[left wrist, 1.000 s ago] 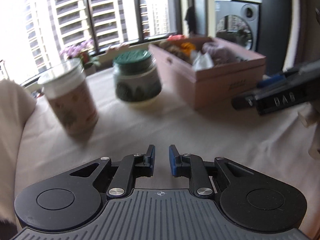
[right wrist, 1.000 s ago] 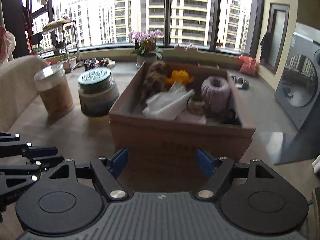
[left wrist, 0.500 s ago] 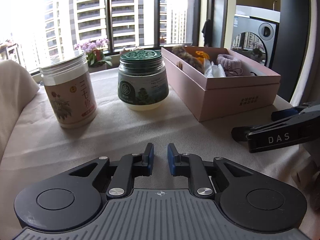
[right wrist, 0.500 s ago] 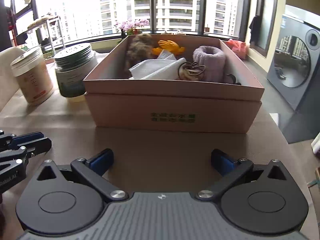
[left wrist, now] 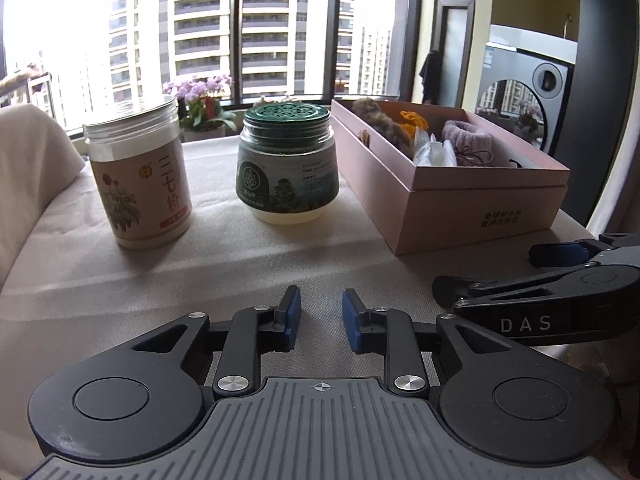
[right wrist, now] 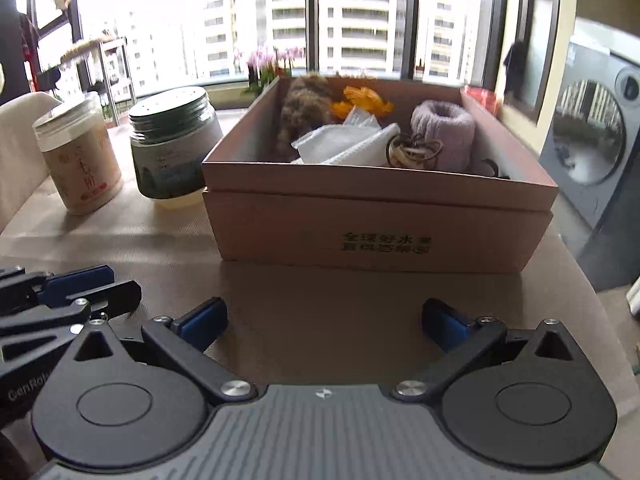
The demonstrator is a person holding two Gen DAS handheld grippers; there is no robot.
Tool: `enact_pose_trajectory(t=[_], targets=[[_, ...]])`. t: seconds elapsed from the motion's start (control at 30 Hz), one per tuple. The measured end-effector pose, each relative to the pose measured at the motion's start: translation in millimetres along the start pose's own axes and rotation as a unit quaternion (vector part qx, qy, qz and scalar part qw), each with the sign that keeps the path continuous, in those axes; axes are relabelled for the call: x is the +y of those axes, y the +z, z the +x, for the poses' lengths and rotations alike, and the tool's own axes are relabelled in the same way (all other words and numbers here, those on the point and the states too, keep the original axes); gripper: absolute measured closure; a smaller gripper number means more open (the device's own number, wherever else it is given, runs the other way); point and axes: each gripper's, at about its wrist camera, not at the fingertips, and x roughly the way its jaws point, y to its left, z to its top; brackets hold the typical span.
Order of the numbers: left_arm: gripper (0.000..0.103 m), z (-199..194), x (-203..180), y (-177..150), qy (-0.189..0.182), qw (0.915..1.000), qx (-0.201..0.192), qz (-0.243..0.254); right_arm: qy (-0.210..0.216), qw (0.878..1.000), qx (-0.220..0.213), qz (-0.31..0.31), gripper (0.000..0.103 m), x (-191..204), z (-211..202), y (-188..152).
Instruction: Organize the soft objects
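Through the left wrist camera, you are now holding steady and level: the blur and tilt of a second ago are gone, and the left gripper (left wrist: 317, 314) is resting low over the beige cloth with its blue pads a narrow gap apart, gripping nothing. Ahead are standing the lidless clear plastic canister (left wrist: 138, 176) and the squat green-lidded jar (left wrist: 287, 163).

Through the right wrist camera, you are dropping lower and closer, so the pink cardboard box (right wrist: 380, 224) is filling the view. The right gripper (right wrist: 323, 320) is spread wide and empty. Inside the box are lying a brown furry piece (right wrist: 304, 108), an orange fabric piece (right wrist: 366, 100), a crinkly white plastic pouch (right wrist: 344, 142) and a knitted lilac roll (right wrist: 442, 132). Whether sorting is ahead or finished, I cannot tell.
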Motion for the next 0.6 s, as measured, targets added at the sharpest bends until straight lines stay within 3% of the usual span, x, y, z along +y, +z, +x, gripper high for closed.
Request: enact_pose_trajectory(t=[0.6], targets=[[0.076,-0.3,-1.6,-0.3,0.0,1.0,0.0,-0.002,-0.005,1.0,-0.014,0.006,0.0,1.2,-0.8,-5.4]])
